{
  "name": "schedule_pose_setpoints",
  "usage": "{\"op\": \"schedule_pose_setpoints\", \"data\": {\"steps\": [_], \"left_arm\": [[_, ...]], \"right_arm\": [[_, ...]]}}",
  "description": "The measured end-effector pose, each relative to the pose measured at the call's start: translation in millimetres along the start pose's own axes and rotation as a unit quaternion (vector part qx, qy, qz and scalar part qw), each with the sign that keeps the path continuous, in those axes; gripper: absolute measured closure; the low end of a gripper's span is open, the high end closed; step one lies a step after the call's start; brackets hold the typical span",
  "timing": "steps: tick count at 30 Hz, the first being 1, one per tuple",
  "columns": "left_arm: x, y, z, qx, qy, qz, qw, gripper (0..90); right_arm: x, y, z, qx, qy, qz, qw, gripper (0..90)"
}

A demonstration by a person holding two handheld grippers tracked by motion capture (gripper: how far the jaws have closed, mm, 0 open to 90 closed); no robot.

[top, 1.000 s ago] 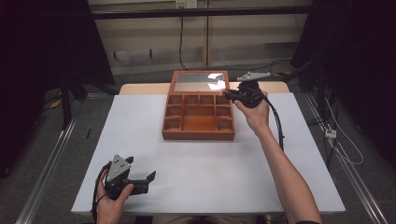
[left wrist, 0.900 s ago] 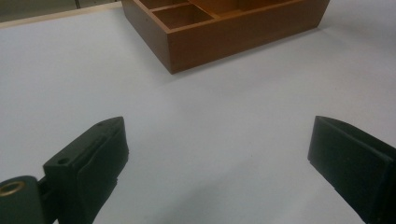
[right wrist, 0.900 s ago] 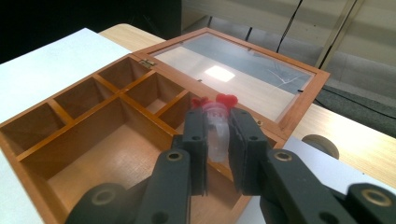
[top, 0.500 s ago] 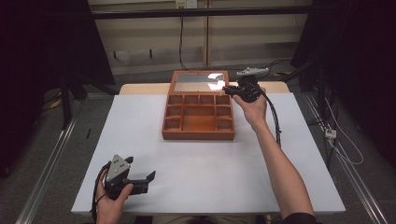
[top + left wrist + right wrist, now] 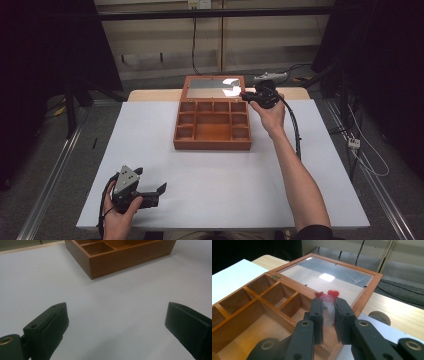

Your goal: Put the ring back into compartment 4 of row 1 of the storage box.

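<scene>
Two grippers are at work over a white table (image 5: 300,165), each held in one of the person's hands. The right gripper (image 5: 328,312) has its black jaws closed on a small clear object with a red top (image 5: 329,305), which stands upright between the pads; what exactly it is cannot be told, though the red part at its tip shows two rounded lobes above the jaw tips. In the right gripper view this piece hangs over the far right corner of the wooden box (image 5: 244,322), near the hinge line where the glass-paned lid (image 5: 329,277) lies folded back flat. In the high view the right gripper (image 5: 248,96) sits at that same far right corner of the box (image 5: 212,145), with the right hand (image 5: 270,112) behind it and its cable trailing back along the forearm. The box has a row of small compartments along its far side, more down each side and one larger compartment in the middle; none of those in sight holds anything. The left gripper (image 5: 159,192) lies low at the near left part of the table, well apart from the box, gripped by the left hand (image 5: 119,220). Its jaws stand wide open with nothing between them, bare table showing in the gap.
</scene>
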State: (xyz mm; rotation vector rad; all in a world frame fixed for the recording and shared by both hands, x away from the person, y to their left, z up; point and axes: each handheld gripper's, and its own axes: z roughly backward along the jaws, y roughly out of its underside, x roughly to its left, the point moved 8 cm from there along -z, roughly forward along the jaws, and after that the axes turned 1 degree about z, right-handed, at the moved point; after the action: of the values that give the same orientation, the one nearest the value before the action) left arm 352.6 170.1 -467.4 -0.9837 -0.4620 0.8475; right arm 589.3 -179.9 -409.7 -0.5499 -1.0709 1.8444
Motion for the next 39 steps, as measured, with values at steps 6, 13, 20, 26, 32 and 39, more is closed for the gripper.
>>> {"op": "schedule_pose_setpoints", "data": {"steps": [6,13,20,26,32,39], "left_arm": [[-0.7,0.0,0.1,0.0,0.003,-0.003,1.0,4.8],[-1.3,-0.7,0.1,-0.001,0.002,-0.005,1.0,4.8],[-1.8,0.0,0.1,0.002,0.003,-0.004,1.0,4.8],[-1.0,-0.2,0.7,0.0,0.004,-0.006,1.0,4.8],[-0.1,0.1,1.4,0.001,0.003,-0.005,1.0,4.8],[0.1,0.1,1.7,0.0,0.004,-0.002,1.0,4.8]], "right_arm": [[4.9,1.9,-9.0,0.003,-0.003,0.005,1.0,78.1],[4.5,9.0,-17.5,0.011,-0.001,-0.004,0.9999,78.1],[10.0,13.8,-27.3,0.021,-0.002,0.01,0.9997,78.1],[9.4,17.3,-35.5,0.025,0.004,0.005,0.9997,78.1],[5.0,20.0,-39.1,0.028,0.01,-0.001,0.9996,78.1],[-0.9,28.4,-42.0,0.044,0.016,-0.003,0.9989,78.1]]}}
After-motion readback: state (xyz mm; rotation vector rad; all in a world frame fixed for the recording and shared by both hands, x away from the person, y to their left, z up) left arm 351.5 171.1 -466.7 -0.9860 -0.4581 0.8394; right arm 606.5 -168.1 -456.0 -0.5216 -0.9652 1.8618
